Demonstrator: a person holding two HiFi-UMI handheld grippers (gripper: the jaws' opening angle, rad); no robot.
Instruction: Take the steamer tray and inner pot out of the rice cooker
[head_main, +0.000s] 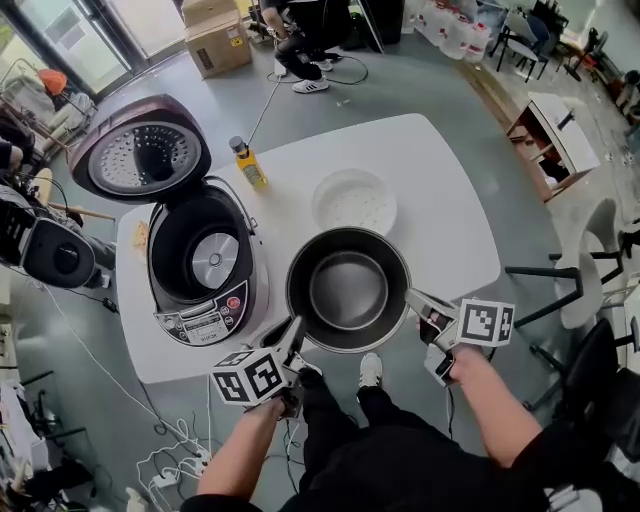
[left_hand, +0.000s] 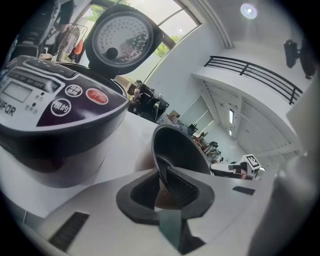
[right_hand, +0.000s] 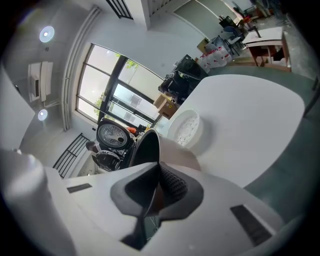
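Left gripper (head_main: 296, 334), nearest me, jaws nearly together, pinching near-left rim of inner pot (head_main: 347, 290). Right gripper (head_main: 412, 298) clamped same way on opposite rim; I judge two-sided hold keeps pot level. Pot clear of rice cooker (head_main: 205, 262), over table (head_main: 450, 180) just beside it; touching down or not, can't tell. Steamer tray (head_main: 354, 201) already out, beyond pot. Cooker cavity empty, lid up.

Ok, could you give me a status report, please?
Left tool and right tool shut on inner pot rim. Pot out of rice cooker. Steamer tray already out. Path clear.
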